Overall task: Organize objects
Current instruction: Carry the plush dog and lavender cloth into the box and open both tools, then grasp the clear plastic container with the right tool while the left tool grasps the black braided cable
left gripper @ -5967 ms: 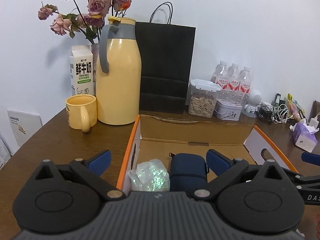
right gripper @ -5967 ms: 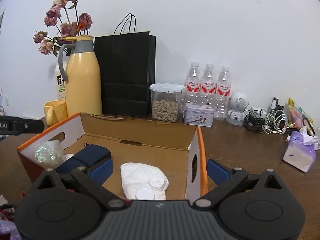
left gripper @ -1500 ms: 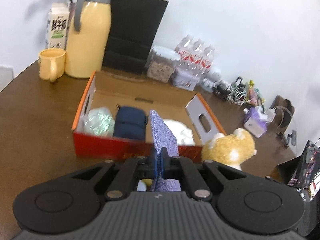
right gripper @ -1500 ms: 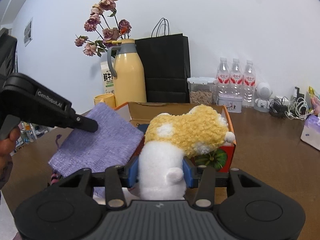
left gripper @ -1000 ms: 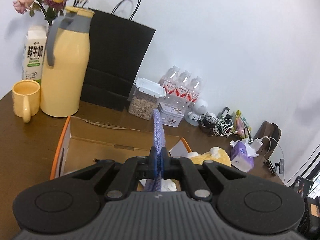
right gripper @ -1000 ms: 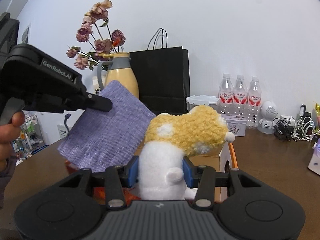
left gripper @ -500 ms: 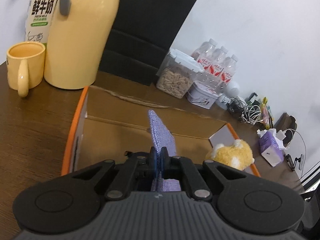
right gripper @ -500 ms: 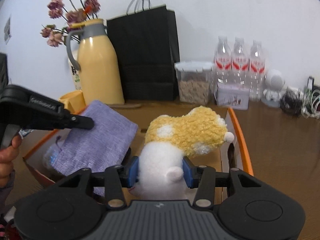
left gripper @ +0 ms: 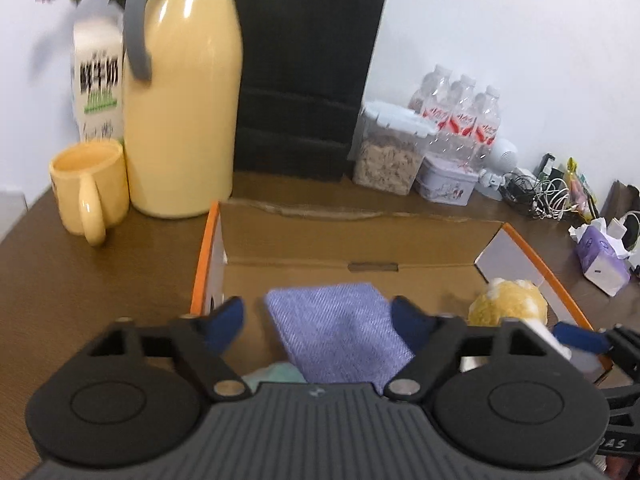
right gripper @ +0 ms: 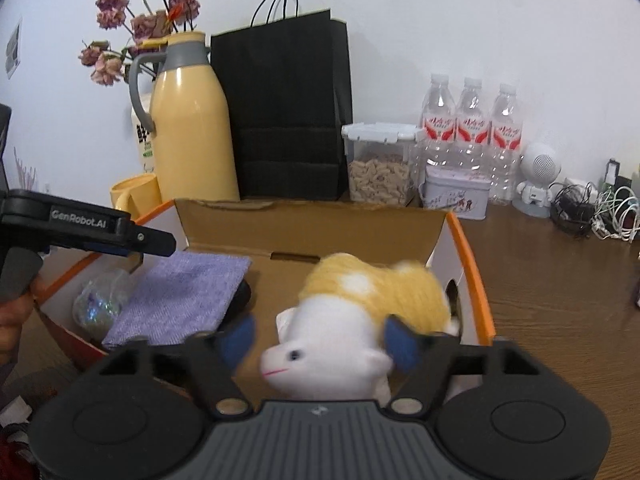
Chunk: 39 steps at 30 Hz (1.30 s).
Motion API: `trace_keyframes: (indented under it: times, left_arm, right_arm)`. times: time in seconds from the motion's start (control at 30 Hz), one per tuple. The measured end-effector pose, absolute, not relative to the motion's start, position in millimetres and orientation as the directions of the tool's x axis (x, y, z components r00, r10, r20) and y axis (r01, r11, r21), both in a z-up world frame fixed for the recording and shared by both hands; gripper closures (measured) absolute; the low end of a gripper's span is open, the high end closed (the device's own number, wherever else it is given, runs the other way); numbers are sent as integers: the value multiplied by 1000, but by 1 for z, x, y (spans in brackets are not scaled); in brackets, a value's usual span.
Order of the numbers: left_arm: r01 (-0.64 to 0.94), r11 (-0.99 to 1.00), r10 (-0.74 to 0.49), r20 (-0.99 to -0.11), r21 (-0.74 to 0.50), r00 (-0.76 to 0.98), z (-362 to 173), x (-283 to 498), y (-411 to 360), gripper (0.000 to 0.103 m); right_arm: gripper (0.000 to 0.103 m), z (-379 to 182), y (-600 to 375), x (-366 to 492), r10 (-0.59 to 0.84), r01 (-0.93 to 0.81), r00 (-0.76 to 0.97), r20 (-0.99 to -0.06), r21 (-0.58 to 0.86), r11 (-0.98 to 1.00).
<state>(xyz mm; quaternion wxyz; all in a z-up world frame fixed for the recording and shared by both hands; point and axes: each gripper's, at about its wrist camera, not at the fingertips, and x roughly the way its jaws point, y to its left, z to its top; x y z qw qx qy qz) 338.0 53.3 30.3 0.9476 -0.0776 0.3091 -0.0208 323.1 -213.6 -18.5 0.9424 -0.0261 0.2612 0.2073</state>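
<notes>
Your left gripper (left gripper: 316, 318) and right gripper (right gripper: 318, 336) have just sprung open, dropping cloth (left gripper: 340, 328) and plush (right gripper: 360, 312) into the box (right gripper: 312, 228).

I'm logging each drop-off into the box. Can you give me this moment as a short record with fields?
box: cardboard box, open-topped, on the table
left hand-held gripper: open, jaws just opened
purple cloth: released, lying in the box
right hand-held gripper: open, jaws just opened
plush toy: between the jaws, in the box
also in box: shiny ball
</notes>
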Motion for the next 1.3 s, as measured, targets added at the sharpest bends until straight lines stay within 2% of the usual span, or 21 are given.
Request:
trace_keyframes:
  times: [0.07, 0.13, 0.53, 0.77, 0.87, 1.3]
  left_arm:
    - [-4, 988, -85, -566, -155, 820, 33, 334, 51, 0]
    - [-8, 989, -74, -549, -145, 832, 36, 331, 50, 0]
    - [-19, 992, -46, -503, -123, 863, 52, 309, 45, 0]
    - [-26, 995, -26, -495, -98, 869, 60, 277, 44, 0]
    - [-33, 996, -15, -488, -89, 873, 64, 261, 44, 0]
    - [-59, 995, 15, -478, -77, 878, 67, 183, 52, 0]
  right_arm:
    - [14, -17, -216, 322, 375, -399, 784, -495, 62, 915]
    - [5, -16, -217, 323, 367, -390, 789, -493, 60, 919]
    - [5, -6, -217, 307, 361, -389, 808, -466, 39, 920]
    - [4, 4, -220, 276, 382, -410, 806, -452, 38, 911]
    - [0, 8, -222, 260, 391, -419, 805, -446, 39, 907]
    - [0, 15, -236, 186, 437, -471, 786, -438, 37, 882]
